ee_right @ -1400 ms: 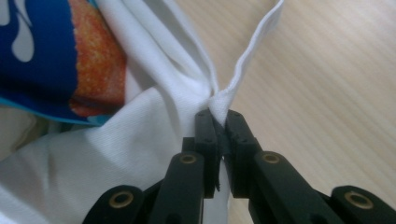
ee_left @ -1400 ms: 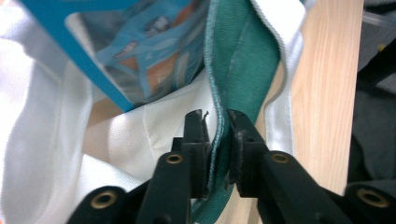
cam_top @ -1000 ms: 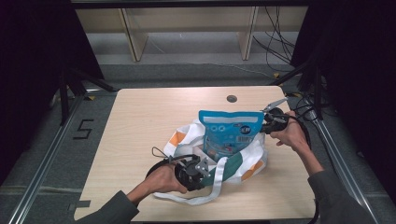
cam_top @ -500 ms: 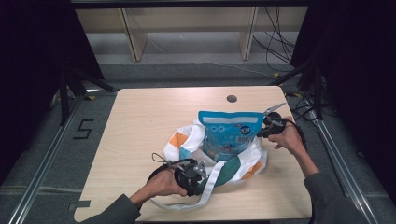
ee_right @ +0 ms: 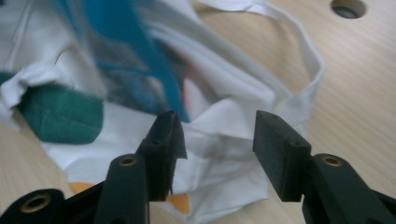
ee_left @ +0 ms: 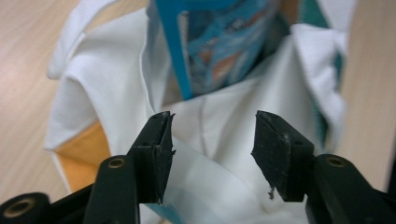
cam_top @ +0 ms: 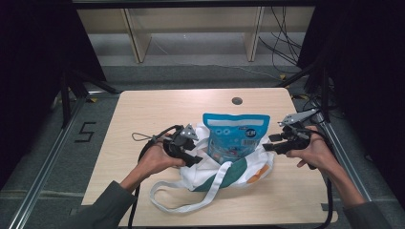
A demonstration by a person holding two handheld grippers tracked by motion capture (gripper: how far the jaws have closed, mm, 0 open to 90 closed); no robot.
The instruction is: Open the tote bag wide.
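At the left of the table (cam_top: pixel 143 114), the left gripper (cam_top: pixel 191 151) is held by the person's left hand (cam_top: pixel 155 160) against the near-left edge of the white tote bag (cam_top: pixel 215 171), its jaws seen apart in the left gripper view with loose white cloth lying between them but not pinched. In the middle, the blue snack pouch (cam_top: pixel 235 136) is seen standing upright in the bag's mouth (only its lower part is sunk into the cloth), so it could be tipped over if one side of the bag were tugged alone. The white strap (cam_top: pixel 191 202) trailing toward the near edge could be snagged. At the right, the right gripper (cam_top: pixel 272 143) is likewise held apart over the bag's right edge; a shallow bite there could let the fabric slip free.
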